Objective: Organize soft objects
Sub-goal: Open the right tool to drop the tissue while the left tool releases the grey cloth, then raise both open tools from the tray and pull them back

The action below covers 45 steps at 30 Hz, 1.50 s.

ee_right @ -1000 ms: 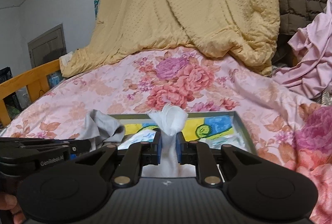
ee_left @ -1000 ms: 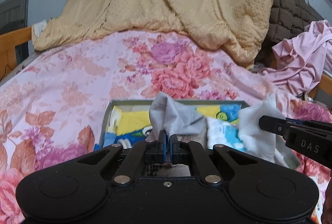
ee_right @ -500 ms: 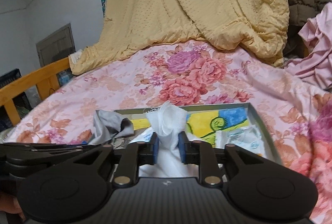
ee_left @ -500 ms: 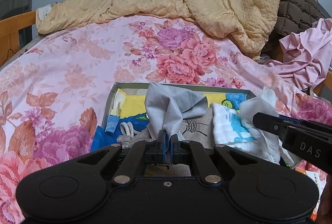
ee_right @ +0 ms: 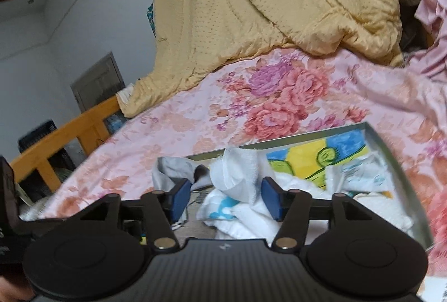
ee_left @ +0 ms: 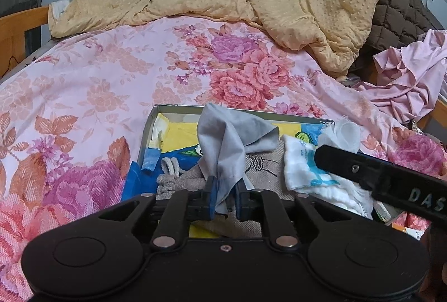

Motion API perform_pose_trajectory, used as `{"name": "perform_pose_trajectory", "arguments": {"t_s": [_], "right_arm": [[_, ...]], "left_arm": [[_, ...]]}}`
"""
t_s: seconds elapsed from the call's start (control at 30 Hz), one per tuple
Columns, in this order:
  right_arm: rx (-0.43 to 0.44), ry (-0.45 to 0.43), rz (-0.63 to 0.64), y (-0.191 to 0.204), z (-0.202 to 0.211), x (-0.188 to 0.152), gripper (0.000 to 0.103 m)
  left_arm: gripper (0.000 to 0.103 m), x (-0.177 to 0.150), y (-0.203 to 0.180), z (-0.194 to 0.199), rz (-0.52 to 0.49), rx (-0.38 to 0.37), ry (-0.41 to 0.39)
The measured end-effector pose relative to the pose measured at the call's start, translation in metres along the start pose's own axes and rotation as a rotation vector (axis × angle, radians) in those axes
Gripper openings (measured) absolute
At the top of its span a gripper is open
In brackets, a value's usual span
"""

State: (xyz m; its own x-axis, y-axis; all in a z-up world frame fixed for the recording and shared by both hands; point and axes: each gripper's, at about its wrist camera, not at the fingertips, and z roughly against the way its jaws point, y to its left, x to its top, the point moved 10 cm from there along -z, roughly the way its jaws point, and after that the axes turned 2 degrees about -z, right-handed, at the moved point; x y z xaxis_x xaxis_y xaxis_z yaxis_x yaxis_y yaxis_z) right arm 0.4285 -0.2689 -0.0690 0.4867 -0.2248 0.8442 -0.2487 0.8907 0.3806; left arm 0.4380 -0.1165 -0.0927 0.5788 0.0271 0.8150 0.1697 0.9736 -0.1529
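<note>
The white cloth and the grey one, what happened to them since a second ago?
The right gripper opened its jaws wide and let the white cloth go; it now sits loose between the pads over the tray. The left gripper also parted its jaws a little around the grey cloth. The tray stayed on the bed.

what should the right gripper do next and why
Probably back straight out. The right gripper has its jaws wide apart, and the white cloth sits loose between them inside the tray, so it looks released.
</note>
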Motion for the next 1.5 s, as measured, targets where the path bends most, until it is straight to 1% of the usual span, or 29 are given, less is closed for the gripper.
{"name": "perform_pose_trajectory", "arguments": {"t_s": [0.17, 0.27, 0.43, 0.47, 0.53, 0.63, 0.9, 1.17, 1.5], "right_arm": [[0.032, 0.009, -0.015, 0.003, 0.000, -0.001, 0.074], [0.030, 0.004, -0.010, 0.004, 0.002, 0.000, 0.075], [0.025, -0.003, -0.012, 0.004, 0.004, 0.004, 0.082], [0.025, -0.003, -0.012, 0.005, 0.005, 0.004, 0.082], [0.025, -0.005, -0.012, 0.004, 0.005, 0.004, 0.083], [0.018, -0.008, -0.016, 0.003, 0.008, 0.006, 0.083], [-0.016, -0.032, -0.018, -0.003, 0.016, 0.013, 0.085], [-0.088, -0.033, 0.009, -0.010, 0.025, 0.017, 0.087], [-0.140, -0.063, 0.027, -0.012, 0.053, 0.025, 0.093]], "left_arm": [[0.016, -0.005, 0.006, 0.002, 0.011, 0.008, 0.003], [0.018, -0.006, 0.009, 0.004, 0.017, 0.012, 0.002], [0.034, -0.003, 0.009, 0.013, 0.011, 0.023, -0.018], [0.036, -0.003, 0.010, 0.014, 0.014, 0.023, -0.021], [0.042, -0.002, 0.011, 0.018, 0.019, 0.024, -0.027], [0.048, 0.000, 0.011, 0.023, 0.023, 0.027, -0.034], [0.054, 0.005, 0.009, 0.038, 0.013, 0.033, -0.053], [0.059, 0.009, 0.008, 0.049, 0.013, 0.039, -0.067], [0.072, 0.012, 0.005, 0.071, 0.026, 0.041, -0.102]]}}
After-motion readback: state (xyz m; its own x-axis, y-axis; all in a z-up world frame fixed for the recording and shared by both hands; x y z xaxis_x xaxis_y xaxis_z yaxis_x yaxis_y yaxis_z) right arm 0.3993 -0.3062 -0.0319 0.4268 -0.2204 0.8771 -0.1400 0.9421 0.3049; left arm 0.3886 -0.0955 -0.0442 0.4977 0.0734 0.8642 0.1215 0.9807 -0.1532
